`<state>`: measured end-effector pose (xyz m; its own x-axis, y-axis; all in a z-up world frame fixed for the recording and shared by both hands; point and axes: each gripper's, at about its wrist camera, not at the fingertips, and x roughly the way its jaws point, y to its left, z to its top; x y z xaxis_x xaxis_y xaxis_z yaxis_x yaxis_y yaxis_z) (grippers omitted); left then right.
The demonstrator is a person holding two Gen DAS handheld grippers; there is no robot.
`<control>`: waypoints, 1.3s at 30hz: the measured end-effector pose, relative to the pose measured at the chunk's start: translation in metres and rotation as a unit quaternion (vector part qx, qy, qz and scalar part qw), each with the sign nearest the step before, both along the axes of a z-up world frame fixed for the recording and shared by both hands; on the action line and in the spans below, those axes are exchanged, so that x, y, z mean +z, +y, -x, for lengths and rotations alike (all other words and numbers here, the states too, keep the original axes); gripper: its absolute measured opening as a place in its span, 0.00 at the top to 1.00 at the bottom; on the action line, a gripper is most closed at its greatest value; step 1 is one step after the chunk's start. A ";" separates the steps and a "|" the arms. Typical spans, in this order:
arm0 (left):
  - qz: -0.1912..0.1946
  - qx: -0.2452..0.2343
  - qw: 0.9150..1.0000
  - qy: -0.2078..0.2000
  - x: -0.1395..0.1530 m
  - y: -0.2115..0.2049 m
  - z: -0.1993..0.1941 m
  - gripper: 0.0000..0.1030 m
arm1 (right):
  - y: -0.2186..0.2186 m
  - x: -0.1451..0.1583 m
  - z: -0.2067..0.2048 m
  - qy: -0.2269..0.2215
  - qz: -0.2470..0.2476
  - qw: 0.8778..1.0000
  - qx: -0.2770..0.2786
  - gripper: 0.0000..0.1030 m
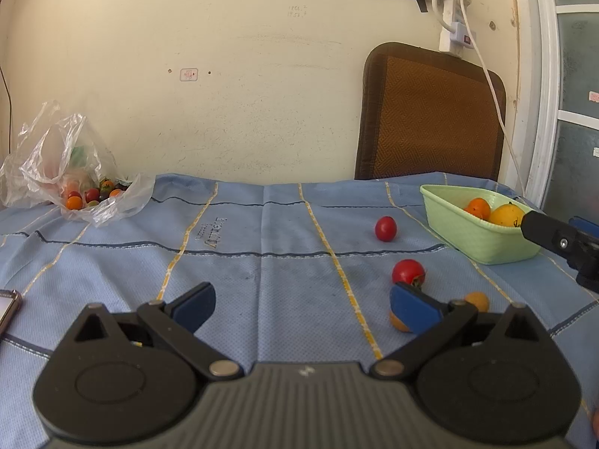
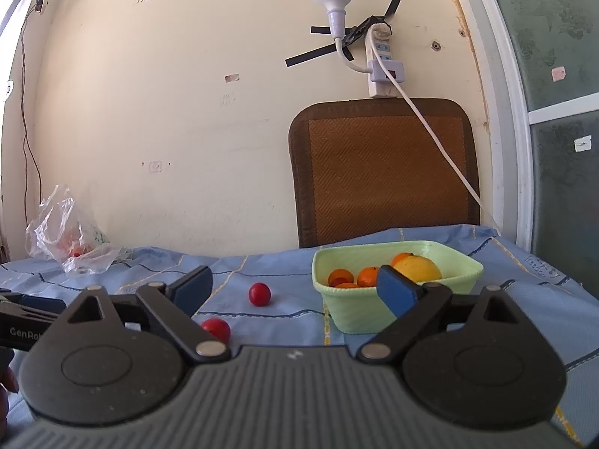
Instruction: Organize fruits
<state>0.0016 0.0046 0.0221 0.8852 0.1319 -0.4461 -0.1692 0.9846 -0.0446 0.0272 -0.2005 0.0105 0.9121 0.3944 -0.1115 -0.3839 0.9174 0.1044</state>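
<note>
Basket (image 2: 352,321): pale green, on the blue cloth (image 1: 262,269) at right; holds oranges and a yellow fruit.
Loose fruit: far red tomato (image 1: 385,228); near red tomato (image 1: 408,272); two small orange fruits (image 1: 477,300) by the left claw's right finger.
Left claw (image 1: 302,305): fingers wide apart, holding nothing.
Right claw (image 2: 295,290): fingers wide apart, holding nothing, facing the basket.
Handling (judged): tomatoes light, smooth, easily bruised, prone to rolling; pinch gently across the widest part.
Bag (image 1: 75,172): far left, more fruit inside.
</note>
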 end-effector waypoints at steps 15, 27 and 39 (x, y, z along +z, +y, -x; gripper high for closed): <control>0.000 0.001 1.000 0.000 0.000 -0.001 0.000 0.00 | -0.001 0.000 -0.002 0.002 0.001 1.000 0.004 0.10; 0.000 0.004 1.000 -0.005 0.001 -0.001 0.001 0.00 | -0.002 0.000 -0.002 0.002 -0.001 1.000 0.004 0.10; 0.000 0.007 1.000 -0.007 0.001 -0.001 0.001 0.00 | -0.002 0.000 -0.002 0.001 -0.001 1.000 0.004 0.10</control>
